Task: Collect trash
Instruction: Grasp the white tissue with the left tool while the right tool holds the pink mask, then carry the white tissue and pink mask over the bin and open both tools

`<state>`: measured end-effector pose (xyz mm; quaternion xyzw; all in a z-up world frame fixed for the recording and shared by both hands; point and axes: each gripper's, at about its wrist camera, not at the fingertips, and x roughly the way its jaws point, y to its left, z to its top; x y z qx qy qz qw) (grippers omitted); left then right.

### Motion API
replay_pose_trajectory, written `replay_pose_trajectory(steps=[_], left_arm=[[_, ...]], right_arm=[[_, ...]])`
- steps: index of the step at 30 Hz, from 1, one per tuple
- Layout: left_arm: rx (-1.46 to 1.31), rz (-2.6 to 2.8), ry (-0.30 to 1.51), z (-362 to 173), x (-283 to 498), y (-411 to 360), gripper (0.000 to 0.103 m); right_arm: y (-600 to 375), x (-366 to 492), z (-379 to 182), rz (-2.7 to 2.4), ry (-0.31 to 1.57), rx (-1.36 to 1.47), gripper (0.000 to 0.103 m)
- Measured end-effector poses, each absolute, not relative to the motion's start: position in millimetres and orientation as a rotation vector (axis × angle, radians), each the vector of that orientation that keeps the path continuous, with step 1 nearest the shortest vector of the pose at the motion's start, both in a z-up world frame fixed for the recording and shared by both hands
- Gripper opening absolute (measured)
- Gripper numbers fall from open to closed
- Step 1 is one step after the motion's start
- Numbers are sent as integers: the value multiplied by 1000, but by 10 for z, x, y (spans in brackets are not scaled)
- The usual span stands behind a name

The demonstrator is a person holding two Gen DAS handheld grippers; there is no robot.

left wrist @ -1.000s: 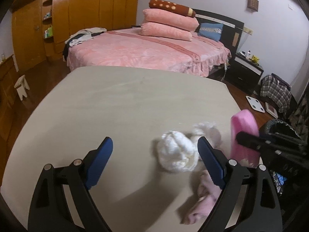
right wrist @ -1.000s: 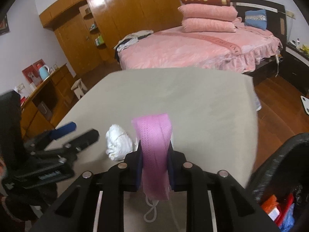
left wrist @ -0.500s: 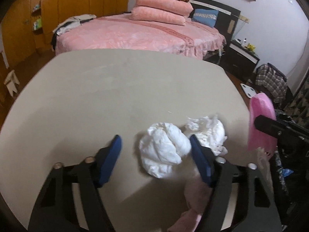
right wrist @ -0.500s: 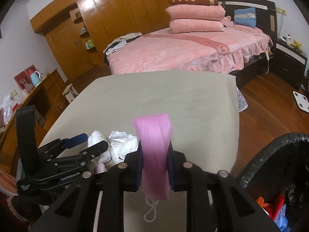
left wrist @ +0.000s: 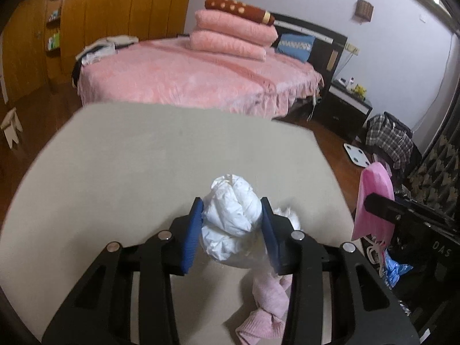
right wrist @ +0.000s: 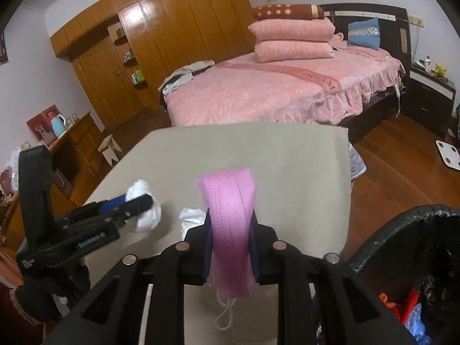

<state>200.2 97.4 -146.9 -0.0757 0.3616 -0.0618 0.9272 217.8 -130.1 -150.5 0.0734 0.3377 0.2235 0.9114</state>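
Left wrist view: we've just been closing left gripper (left wrist: pixel 232 230) around soft, light tissue wad (left wrist: pixel 230 218); pads probably pressing mid-body. Right gripper (right wrist: pixel 230 247) pinches limp pink mask (right wrist: pixel 228 215), bin (right wrist: pixel 408 230) at 4 o'clock.

My left claw (left wrist: pixel 231 224) had matt black plastic arms, ribbed blue pads and bright metal pins, and between the pads sat a wad of crinkled white tissue (left wrist: pixel 230 215). Under it the table (left wrist: pixel 129 158) looked matt beige and smooth. Near the tissue lay soft, fuzzy pink cloth (left wrist: pixel 267 304). My right claw (right wrist: pixel 230 247) pinched a pink mask (right wrist: pixel 230 230) of finely embossed fabric, beside a bin (right wrist: pixel 402 230) lined with shiny crinkled black plastic. Beyond the table, the wardrobe (right wrist: pixel 172 28) was glossy wood.
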Motion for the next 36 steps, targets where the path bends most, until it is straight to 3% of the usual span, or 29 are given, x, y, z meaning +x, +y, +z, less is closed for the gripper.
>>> replay_pose_trajectory(steps=[17, 36], left_arm=[[-114, -155, 619, -714, 1548, 637, 38], [-83, -310, 587, -586, 1179, -255, 38]], right_arm=[[-1587, 1786, -889, 451, 569, 153, 22], [-2470, 1199, -762, 296, 536, 176, 22]])
